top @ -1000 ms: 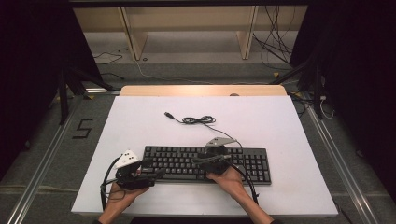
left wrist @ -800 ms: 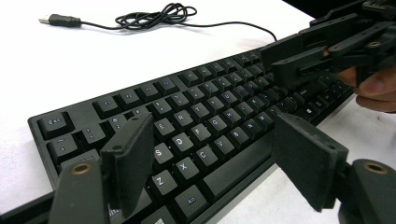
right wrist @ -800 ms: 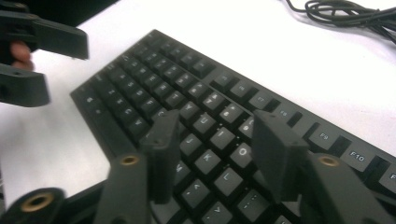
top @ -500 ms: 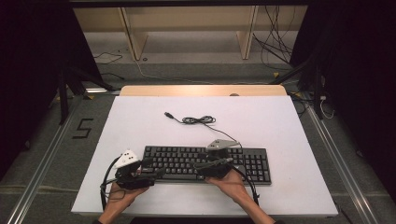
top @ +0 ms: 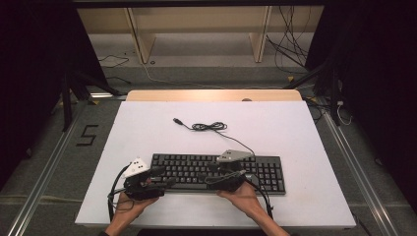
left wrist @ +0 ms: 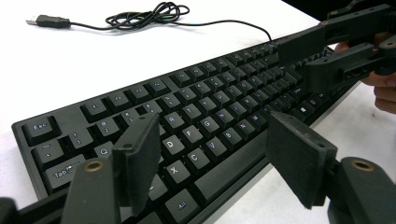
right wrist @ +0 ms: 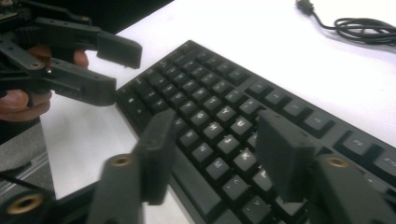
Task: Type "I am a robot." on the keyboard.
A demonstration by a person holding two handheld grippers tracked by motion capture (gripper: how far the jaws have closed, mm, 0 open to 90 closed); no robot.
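Note:
A black keyboard lies near the front of the white table, and its cable coils behind it to a USB plug. My left gripper hovers at the keyboard's left end, open, with its jaws a little over the letter keys. They have just been closing slightly with nothing gripped between them. My right gripper is over the keyboard's middle and points left toward the other gripper. It is open above the keys, and its jaws have also just narrowed, gripping nothing.
The white table top ends in a wooden strip at the back. Beyond it stand shelf legs and loose cables on the floor. In the left gripper view, the right gripper shows at the upper right.
The right gripper has shifted slightly toward the keyboard's near edge. The left gripper and the keyboard have stayed where they were.

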